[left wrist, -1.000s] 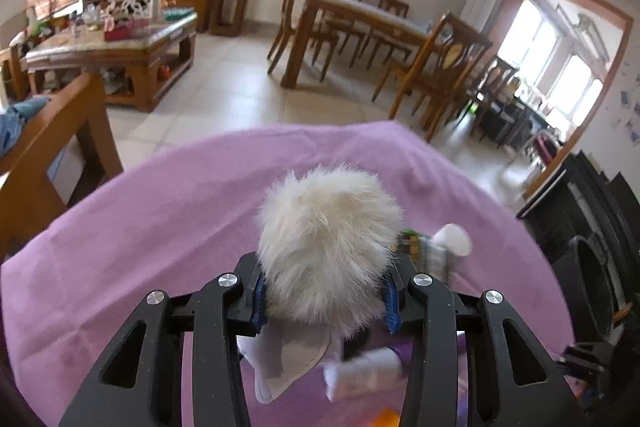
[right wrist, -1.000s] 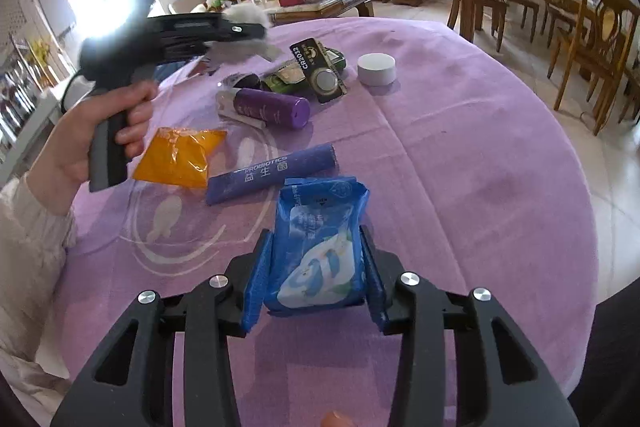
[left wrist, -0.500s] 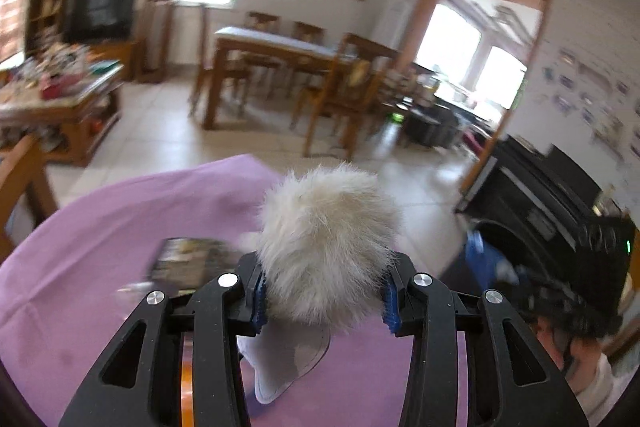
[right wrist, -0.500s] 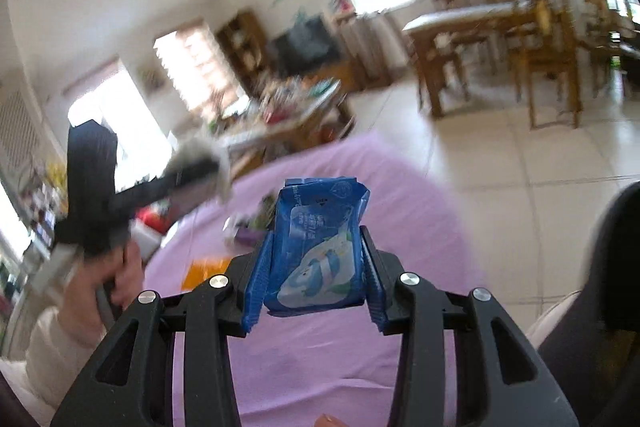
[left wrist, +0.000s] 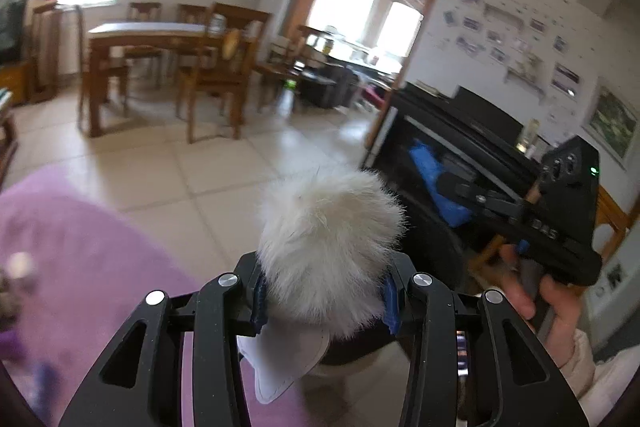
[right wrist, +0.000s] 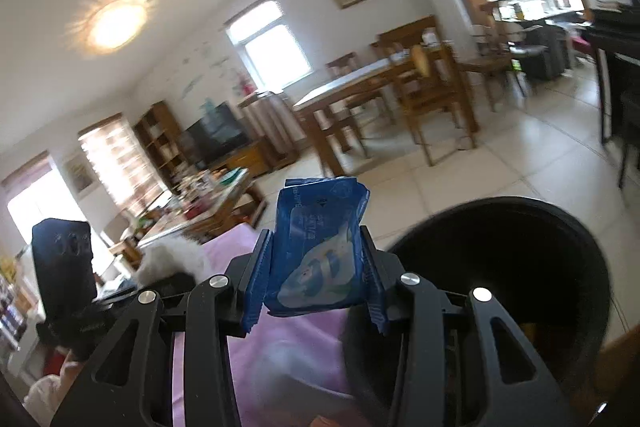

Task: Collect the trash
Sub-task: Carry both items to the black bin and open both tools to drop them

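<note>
We have the left tool (left wrist: 324,303) clamped on a white fur ball (left wrist: 326,247) and the right tool (right wrist: 314,281) clamped on a blue wrapper (right wrist: 318,247), both lifted off the purple counter (left wrist: 80,259) for dumping. The black bin (right wrist: 520,267) gapes at three o'clock of the wrapper, just past the counter edge, with open floor beyond.

Both tools swung from table (left wrist: 80,259), toward bin (right wrist: 560,227)
</note>
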Demonstrator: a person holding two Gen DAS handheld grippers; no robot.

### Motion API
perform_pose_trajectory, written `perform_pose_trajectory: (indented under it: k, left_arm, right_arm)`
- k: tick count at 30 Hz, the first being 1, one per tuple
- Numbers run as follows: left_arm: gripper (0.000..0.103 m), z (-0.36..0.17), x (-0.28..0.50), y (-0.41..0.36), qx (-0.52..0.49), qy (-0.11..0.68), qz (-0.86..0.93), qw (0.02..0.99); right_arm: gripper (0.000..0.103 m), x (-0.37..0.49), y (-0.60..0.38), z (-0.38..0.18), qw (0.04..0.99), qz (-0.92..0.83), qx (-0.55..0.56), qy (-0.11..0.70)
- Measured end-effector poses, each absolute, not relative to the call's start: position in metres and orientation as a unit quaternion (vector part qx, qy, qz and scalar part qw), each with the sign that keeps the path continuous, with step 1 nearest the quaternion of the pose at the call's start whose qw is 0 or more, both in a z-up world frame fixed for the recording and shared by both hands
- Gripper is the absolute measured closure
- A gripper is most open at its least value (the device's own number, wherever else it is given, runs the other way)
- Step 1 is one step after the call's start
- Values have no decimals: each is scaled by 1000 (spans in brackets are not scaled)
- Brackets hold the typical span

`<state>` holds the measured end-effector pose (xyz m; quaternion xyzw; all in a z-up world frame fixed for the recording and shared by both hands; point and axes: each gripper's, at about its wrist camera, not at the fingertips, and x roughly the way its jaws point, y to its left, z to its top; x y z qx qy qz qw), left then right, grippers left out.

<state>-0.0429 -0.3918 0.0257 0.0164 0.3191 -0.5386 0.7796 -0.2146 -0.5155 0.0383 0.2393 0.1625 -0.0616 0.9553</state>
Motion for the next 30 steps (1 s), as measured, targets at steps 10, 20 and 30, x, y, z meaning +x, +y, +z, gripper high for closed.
perform_pose_trajectory:
  k: [10, 20, 30]
  left_arm:
    - [61, -31, -71, -513, 27, 354, -577, 736]
    - [30, -50, -77, -561, 68, 360, -579, 729]
    - [5, -27, -73, -512, 88, 315, -527, 785]
  right_arm:
    - [62, -235, -560, 10, 939, -106, 282, 166]
    - [4, -248, -581, -6, 925, -117, 327, 155]
    - [5, -250, -571, 0, 929, -115, 321, 148]
